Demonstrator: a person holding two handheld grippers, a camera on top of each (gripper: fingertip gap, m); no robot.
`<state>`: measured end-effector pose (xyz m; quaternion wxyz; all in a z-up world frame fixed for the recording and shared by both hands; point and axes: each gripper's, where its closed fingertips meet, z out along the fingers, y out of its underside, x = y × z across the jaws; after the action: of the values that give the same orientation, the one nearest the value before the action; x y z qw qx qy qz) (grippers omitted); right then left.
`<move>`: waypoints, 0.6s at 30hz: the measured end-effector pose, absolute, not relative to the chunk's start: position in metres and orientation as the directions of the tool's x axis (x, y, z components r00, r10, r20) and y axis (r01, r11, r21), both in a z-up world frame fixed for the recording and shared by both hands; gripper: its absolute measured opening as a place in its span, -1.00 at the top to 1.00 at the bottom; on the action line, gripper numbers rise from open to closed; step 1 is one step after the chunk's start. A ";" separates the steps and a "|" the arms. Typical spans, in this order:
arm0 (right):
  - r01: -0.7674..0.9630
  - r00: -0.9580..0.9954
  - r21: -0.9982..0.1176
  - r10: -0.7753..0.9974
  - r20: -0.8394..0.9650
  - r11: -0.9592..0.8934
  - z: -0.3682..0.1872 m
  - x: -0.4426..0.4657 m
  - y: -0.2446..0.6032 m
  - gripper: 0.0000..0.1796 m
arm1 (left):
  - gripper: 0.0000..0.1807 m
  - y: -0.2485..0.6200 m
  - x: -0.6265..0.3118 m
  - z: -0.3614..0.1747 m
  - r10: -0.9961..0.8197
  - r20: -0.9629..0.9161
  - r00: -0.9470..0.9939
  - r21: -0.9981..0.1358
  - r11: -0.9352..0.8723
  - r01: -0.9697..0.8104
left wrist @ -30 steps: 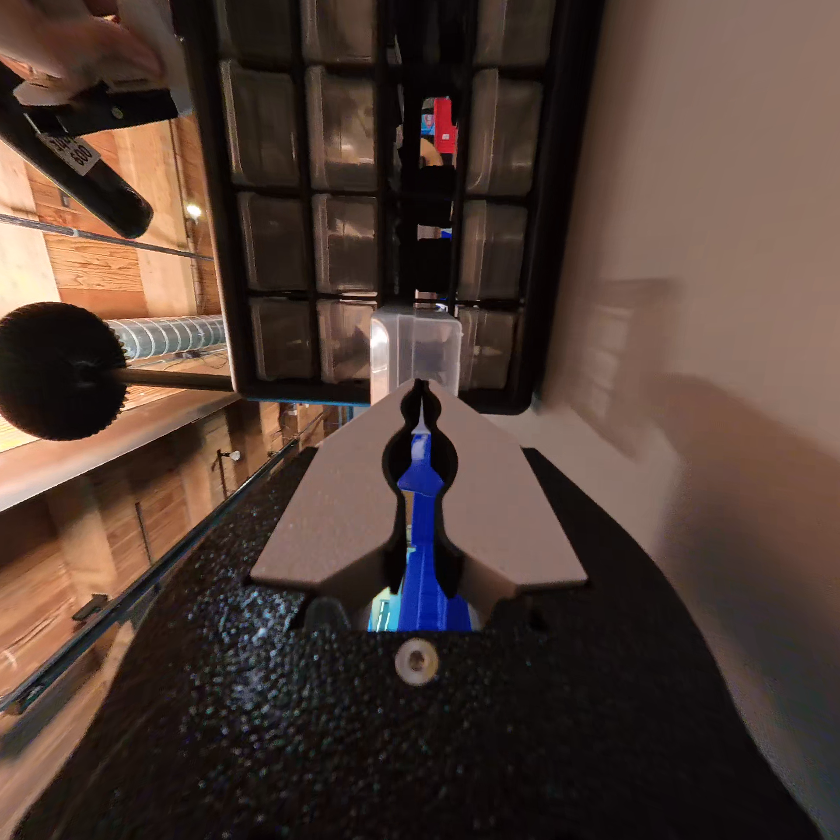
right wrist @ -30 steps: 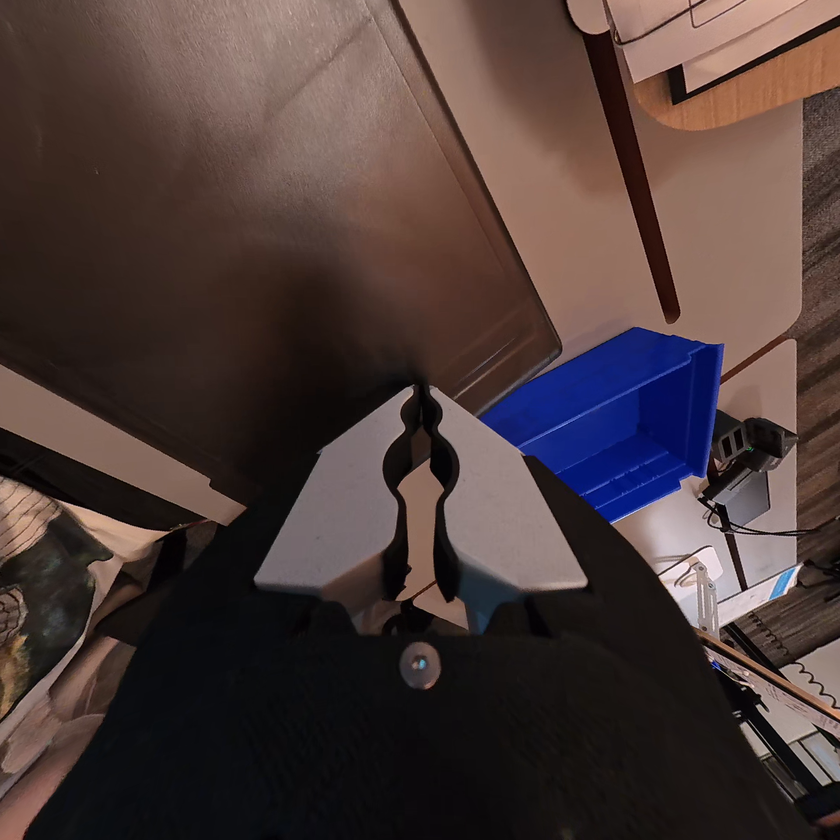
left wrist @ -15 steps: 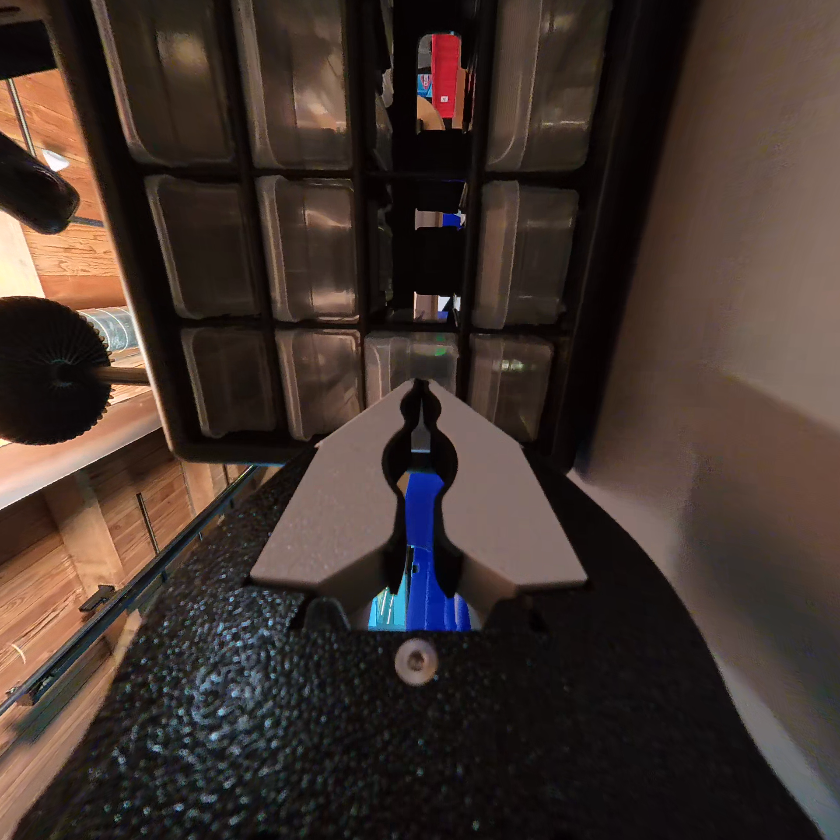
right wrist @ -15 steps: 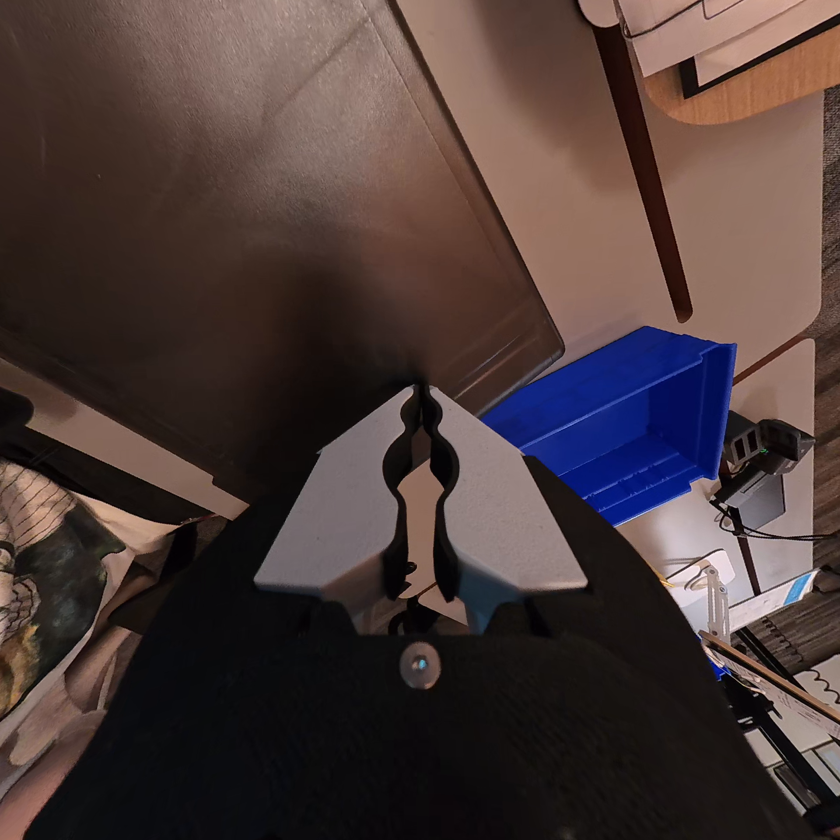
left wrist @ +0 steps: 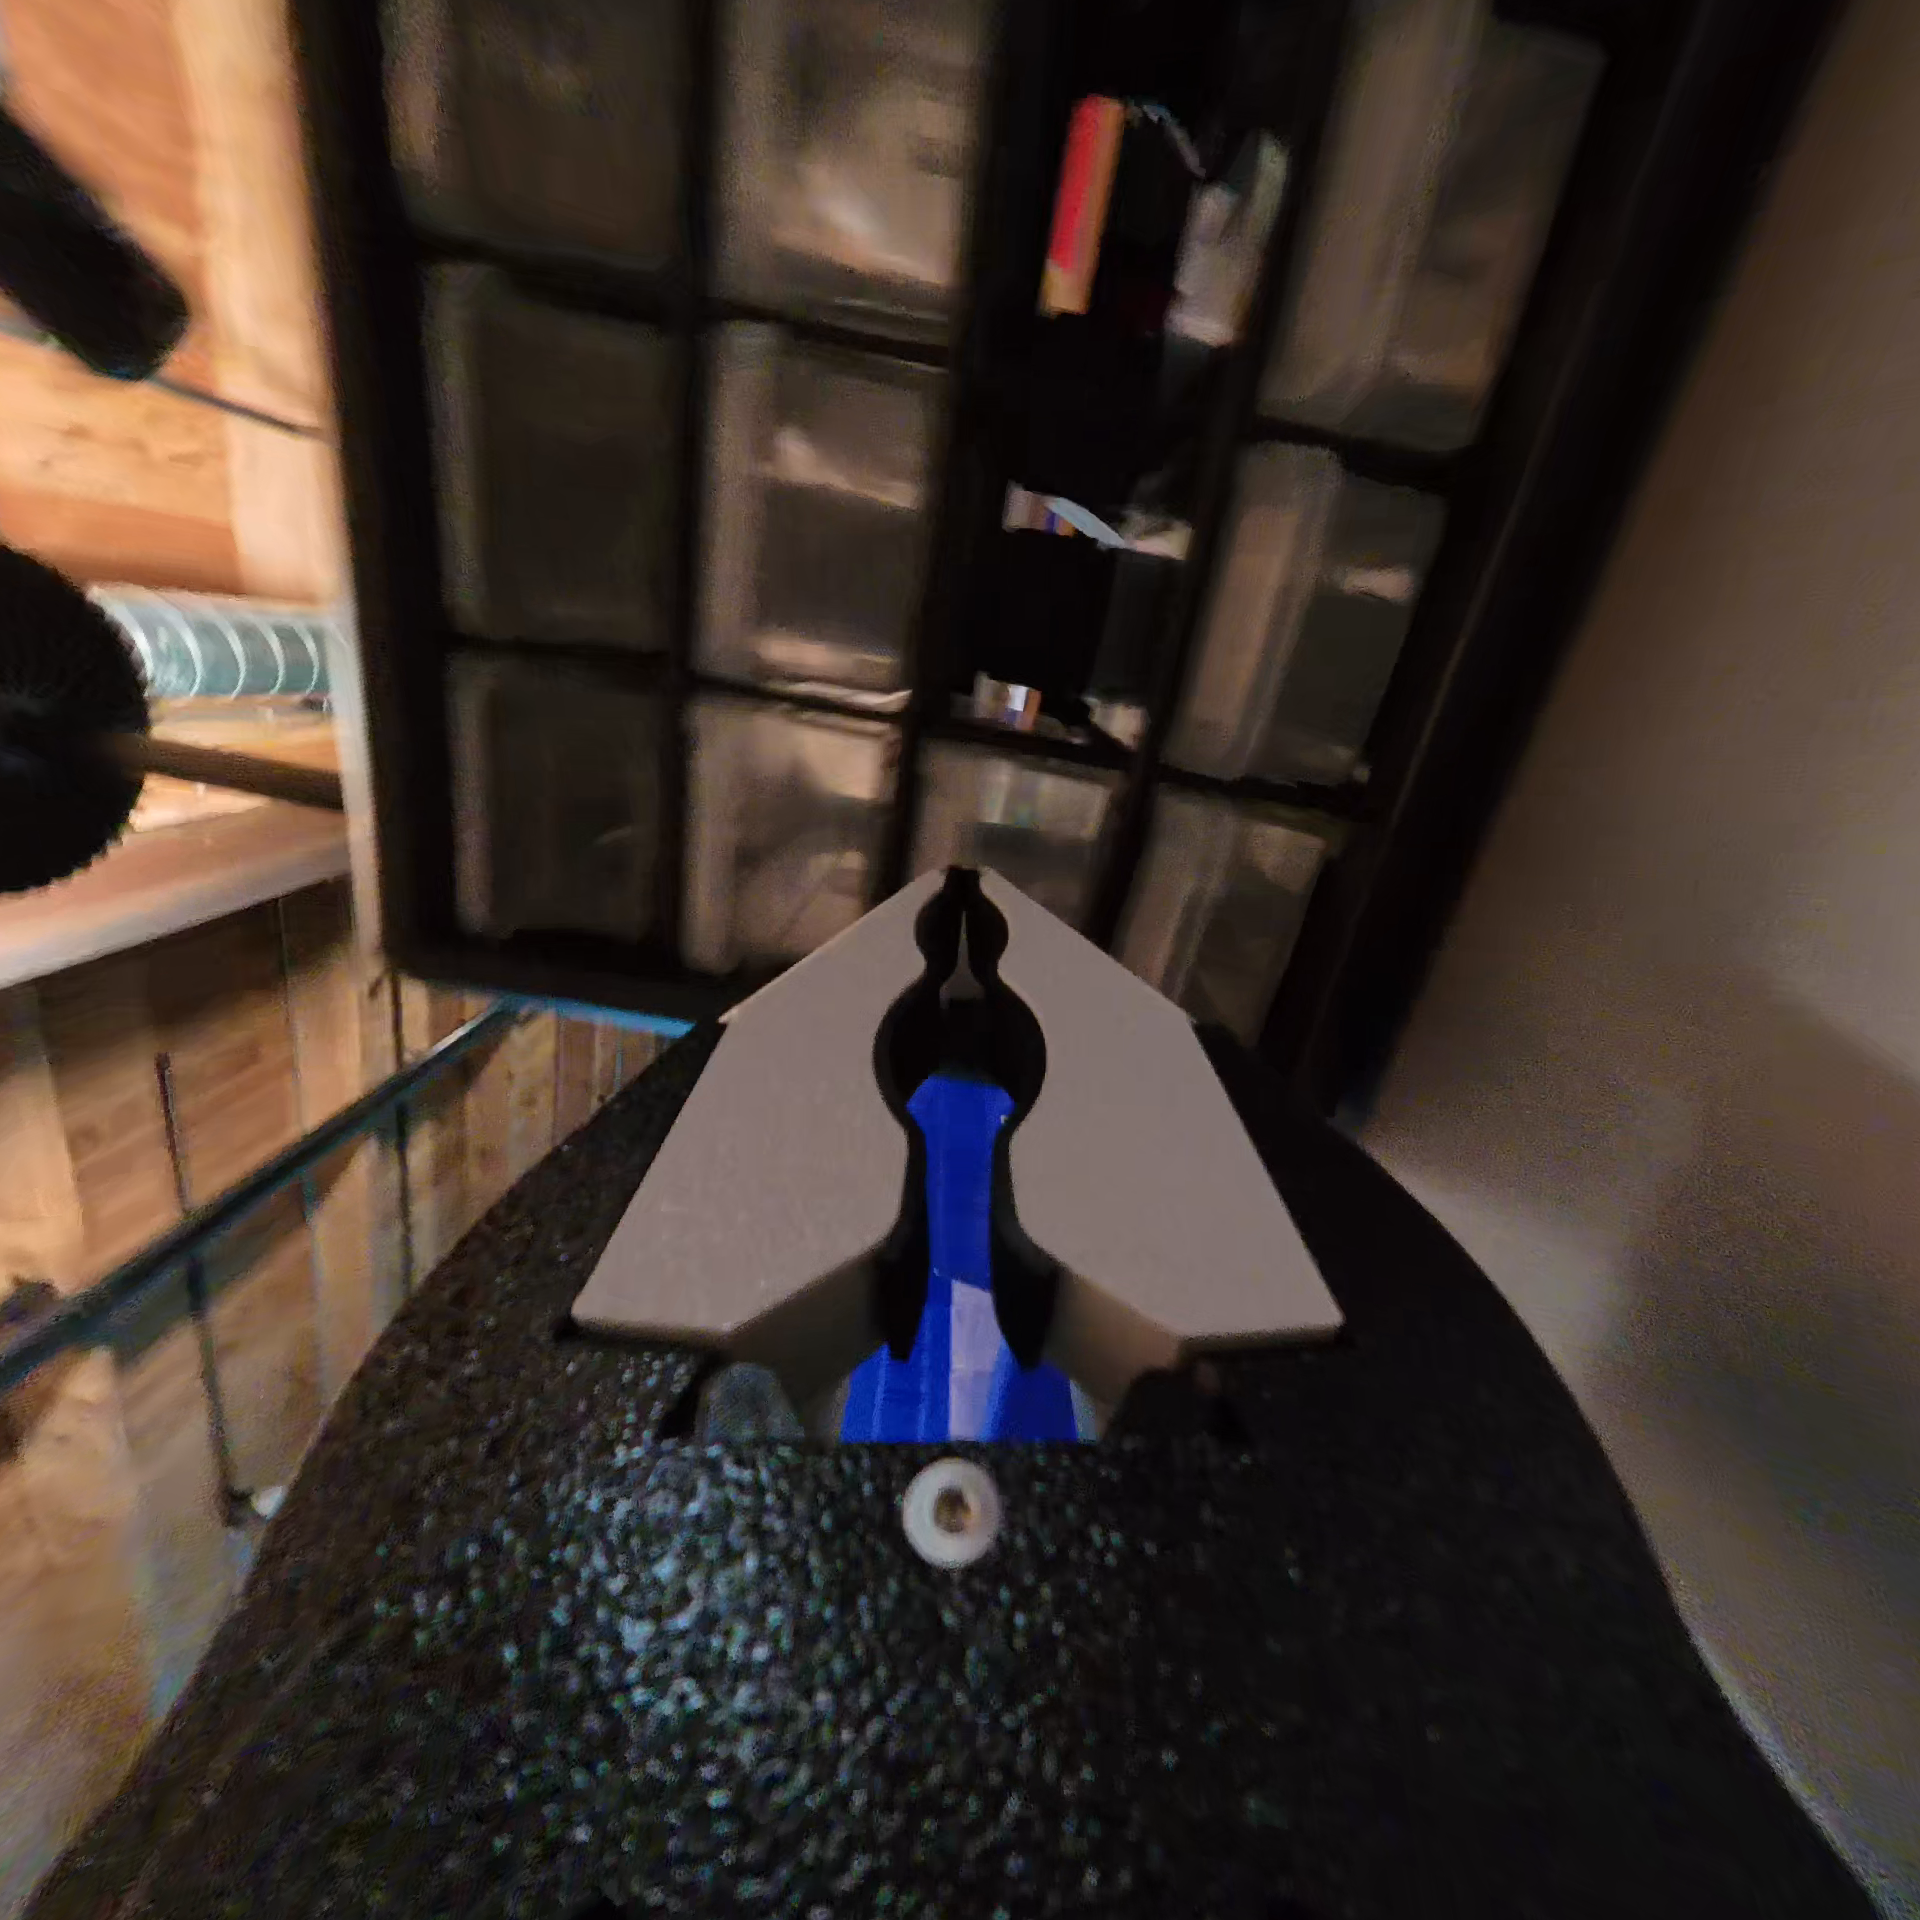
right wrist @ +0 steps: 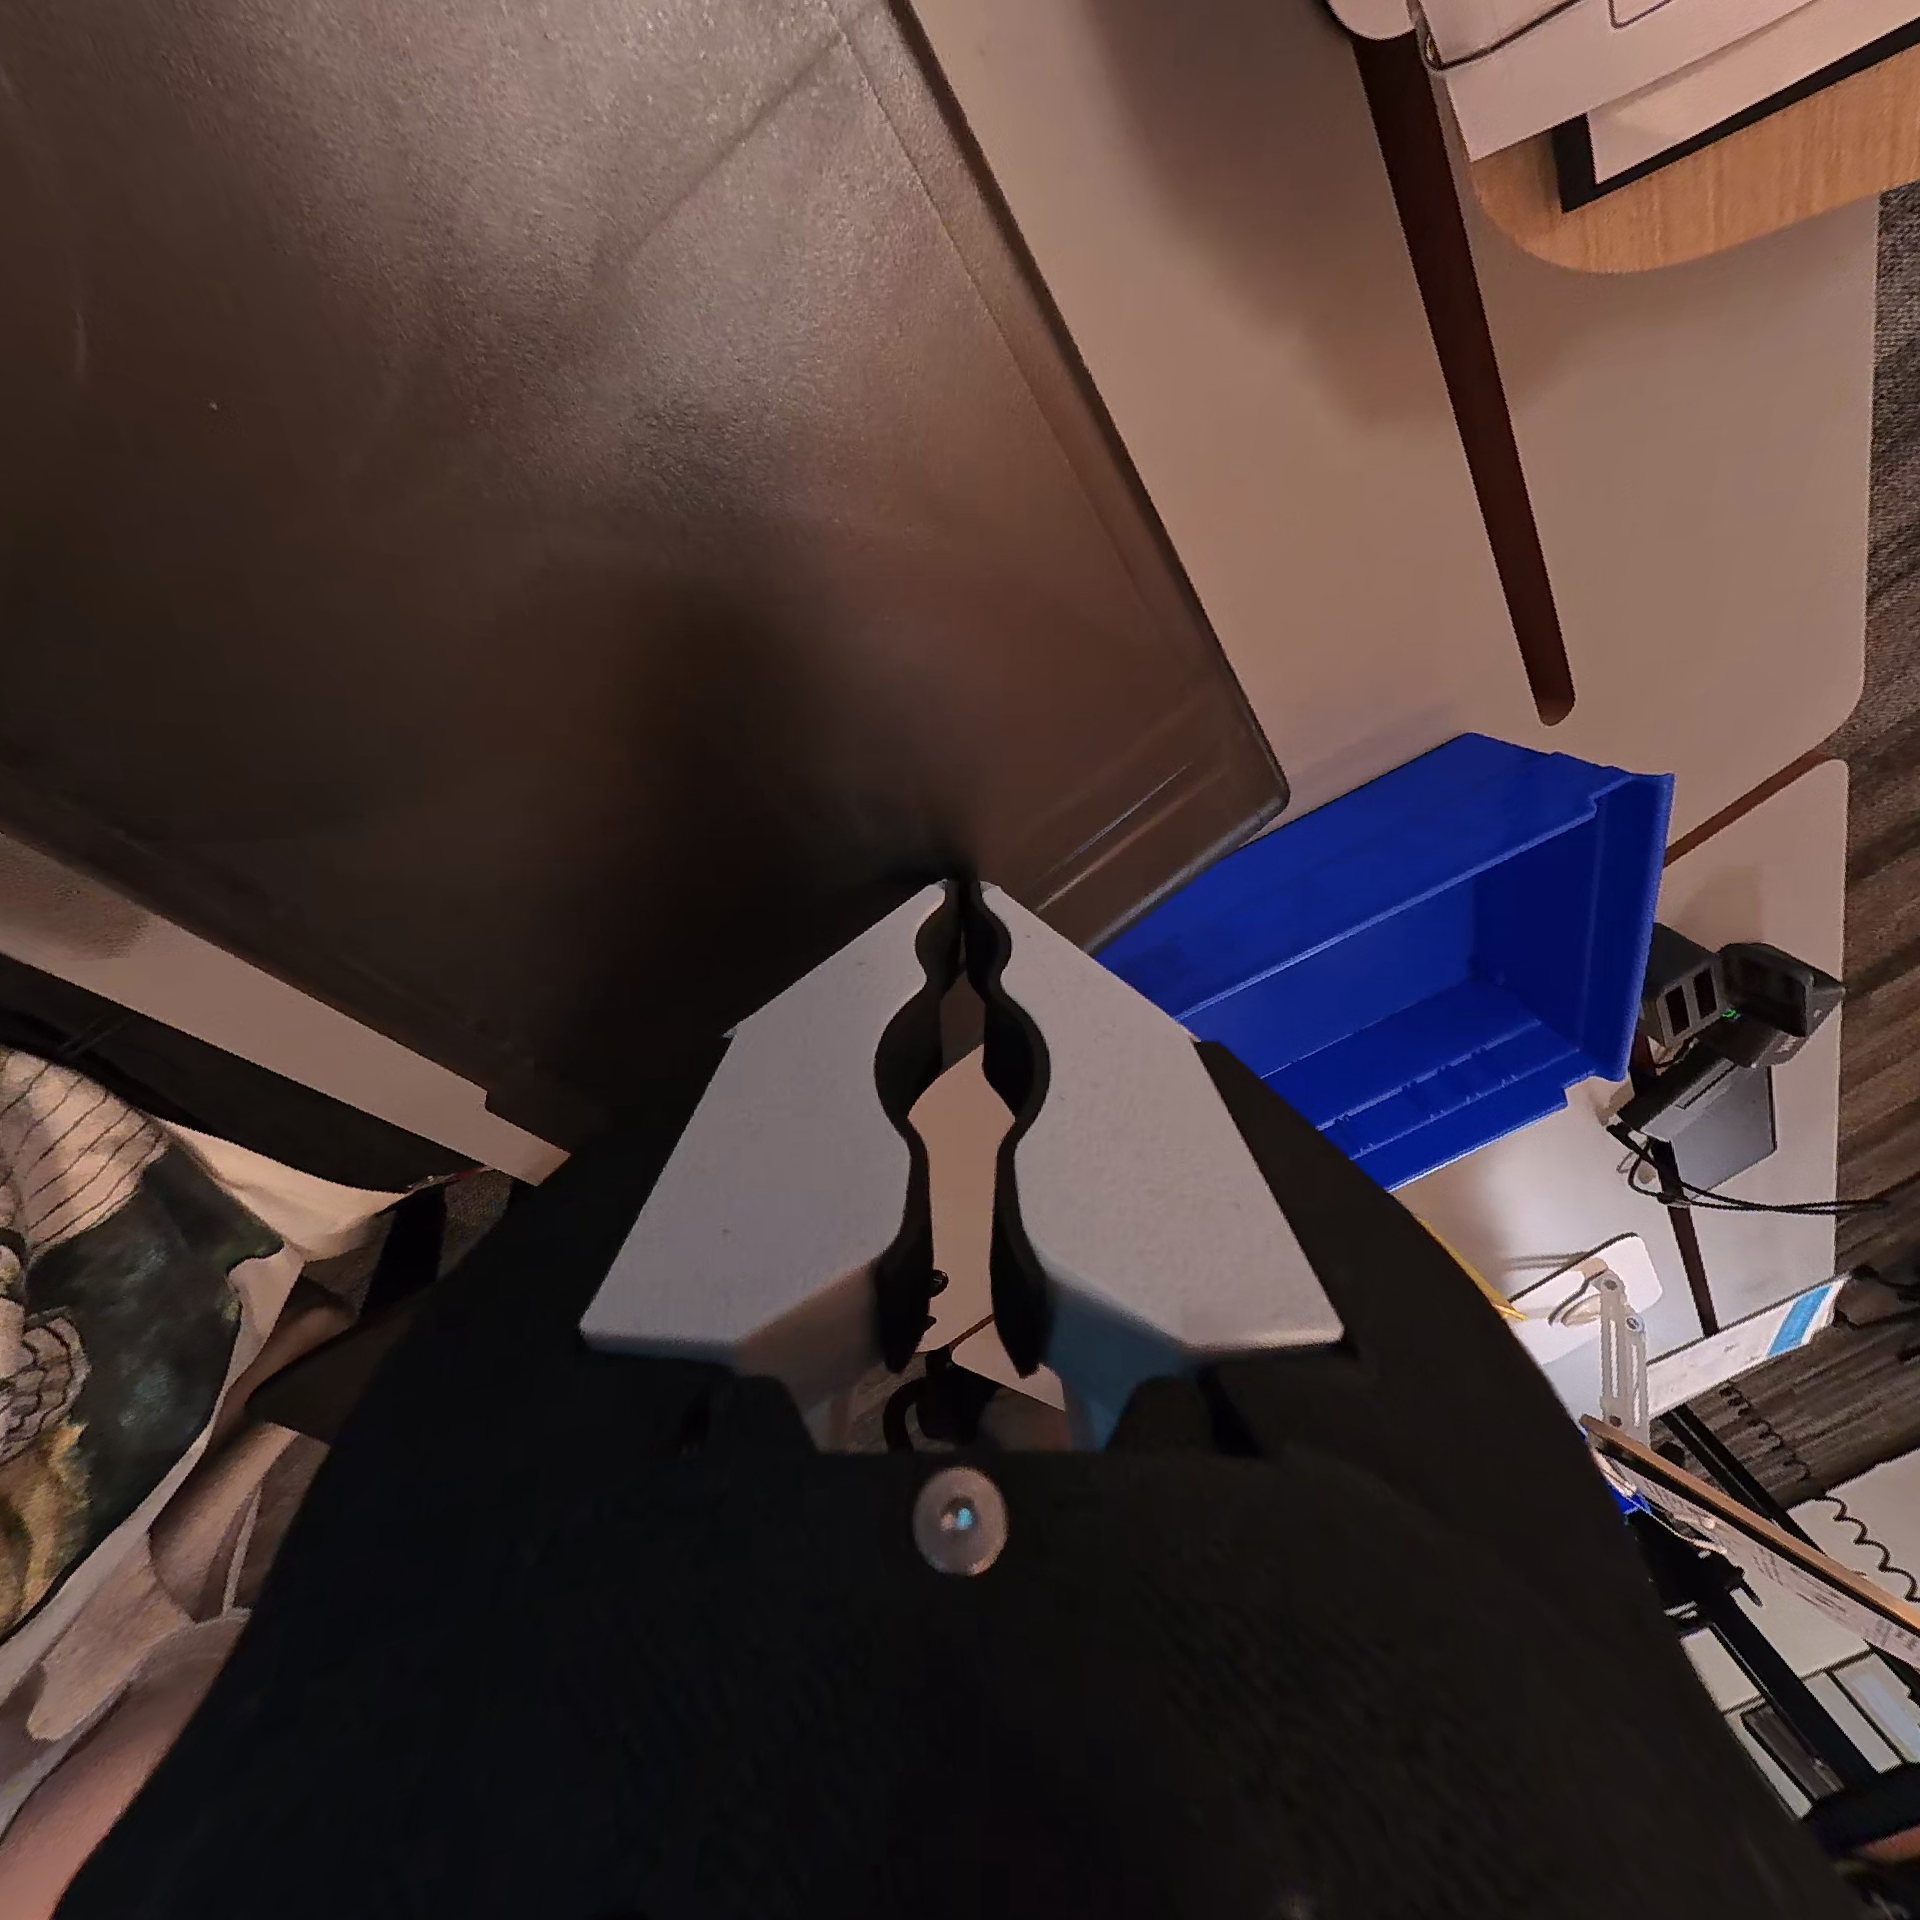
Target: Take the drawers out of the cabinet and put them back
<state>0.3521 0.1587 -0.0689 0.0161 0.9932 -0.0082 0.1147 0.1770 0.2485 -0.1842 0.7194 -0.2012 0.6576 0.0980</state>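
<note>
**Left hand-held gripper at the cabinet's bottom row**

The black cabinet (left wrist: 1382, 582) of clear drawers fills the blurred left wrist view. The left hand-held gripper (left wrist: 964, 906) sits closed, tips together, just in front of a bottom-row drawer (left wrist: 1013, 831); whether it pinches the drawer's lip cannot be told. Empty slots gape above that drawer. The right hand-held gripper (right wrist: 962, 902), also closed, presses against the cabinet's dark panel (right wrist: 520, 468), seemingly steadying it. Judged next: seat this drawer fully, then fill the empty slots.

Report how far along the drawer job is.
Done: most drawers, including the bottom drawer ahead of the left gripper, sit in the cabinet. In hand: nothing; that gripper and the right gripper are shut, apparently empty. Left: the open slots above that drawer need drawers, which are out of view.
</note>
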 end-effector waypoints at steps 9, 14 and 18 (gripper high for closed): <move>-0.019 0.977 0.015 -0.015 0.213 -1.000 -0.069 0.352 0.159 1.00 | 0.88 0.388 0.095 -0.133 -0.712 -0.611 0.347 -0.751 0.381 -0.539; -0.018 0.972 0.022 -0.012 0.235 -1.000 -0.069 0.352 0.159 1.00 | 0.53 0.473 0.088 -0.158 -0.896 -0.193 0.401 -0.690 -0.167 -0.705; -0.017 0.972 0.026 -0.010 0.233 -1.000 -0.069 0.352 0.159 1.00 | 0.40 0.525 0.094 -0.177 -0.873 -0.079 0.482 -0.487 -0.388 -0.782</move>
<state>0.3521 0.1589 -0.0689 0.0139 0.9930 -0.0069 0.1173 0.0940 0.5252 -0.1769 0.2369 -0.8276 0.4999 -0.0952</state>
